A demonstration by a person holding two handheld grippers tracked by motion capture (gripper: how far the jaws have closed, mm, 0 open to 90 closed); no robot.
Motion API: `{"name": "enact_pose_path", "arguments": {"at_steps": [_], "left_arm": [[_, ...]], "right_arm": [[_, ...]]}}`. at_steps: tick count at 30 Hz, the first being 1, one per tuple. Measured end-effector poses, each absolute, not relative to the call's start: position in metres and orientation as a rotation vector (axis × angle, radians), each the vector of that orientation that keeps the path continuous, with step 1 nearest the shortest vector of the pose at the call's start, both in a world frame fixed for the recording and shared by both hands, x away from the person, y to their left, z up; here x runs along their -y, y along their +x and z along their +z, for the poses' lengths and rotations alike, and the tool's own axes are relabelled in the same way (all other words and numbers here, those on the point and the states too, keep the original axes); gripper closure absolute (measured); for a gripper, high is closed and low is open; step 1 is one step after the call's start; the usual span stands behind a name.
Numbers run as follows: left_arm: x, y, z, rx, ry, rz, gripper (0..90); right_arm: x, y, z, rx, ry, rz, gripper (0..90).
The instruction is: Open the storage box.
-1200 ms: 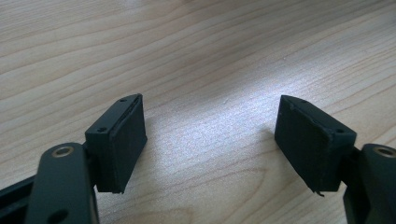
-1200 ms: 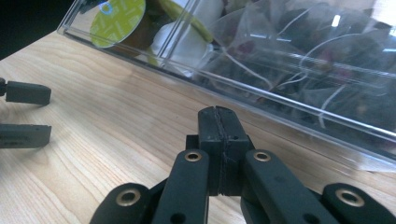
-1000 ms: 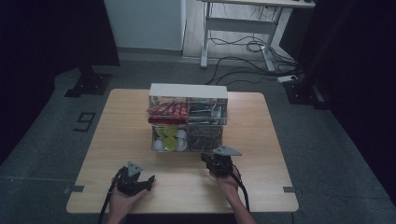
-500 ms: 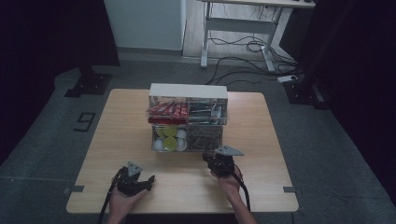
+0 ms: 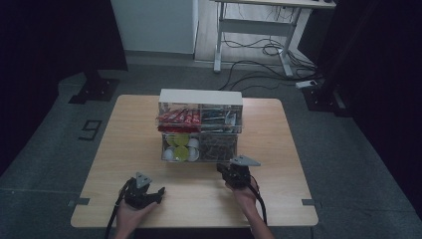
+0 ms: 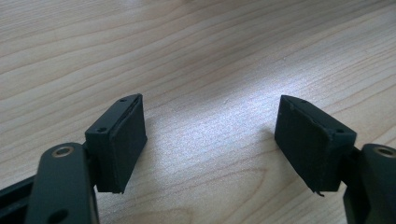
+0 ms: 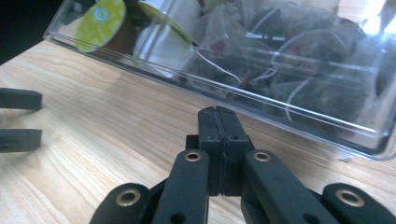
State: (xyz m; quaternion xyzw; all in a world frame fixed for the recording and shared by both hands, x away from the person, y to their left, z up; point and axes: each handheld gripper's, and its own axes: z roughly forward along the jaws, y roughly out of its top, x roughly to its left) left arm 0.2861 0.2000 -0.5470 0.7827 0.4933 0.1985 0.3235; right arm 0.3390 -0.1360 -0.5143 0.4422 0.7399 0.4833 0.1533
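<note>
A clear plastic organiser stands at the middle of the wooden table, holding red sachets, dark packets, yellow-lidded capsules and tea bags. My left gripper rests near the front left edge; in the left gripper view its jaws stand apart over bare wood with nothing between the pads. My right gripper sits just in front of the organiser's right lower compartment. In the right gripper view its jaws are pressed together, empty, a short way from the clear wall with tea bags behind it.
A white box lid tops the organiser. A metal desk frame and cables lie on the floor beyond the table. Black stands flank the far corners. The left gripper's jaws appear at the left of the right gripper view.
</note>
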Motion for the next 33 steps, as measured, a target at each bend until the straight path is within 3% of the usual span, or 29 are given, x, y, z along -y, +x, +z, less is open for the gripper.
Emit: {"name": "enact_pose_path", "arguments": {"at_steps": [33], "left_arm": [[-0.2,0.287,-0.547,-1.295,2.053,0.519,24.9]], "right_arm": [[0.141,0.34,-0.484,-2.026,1.264,1.471,89.3]]}}
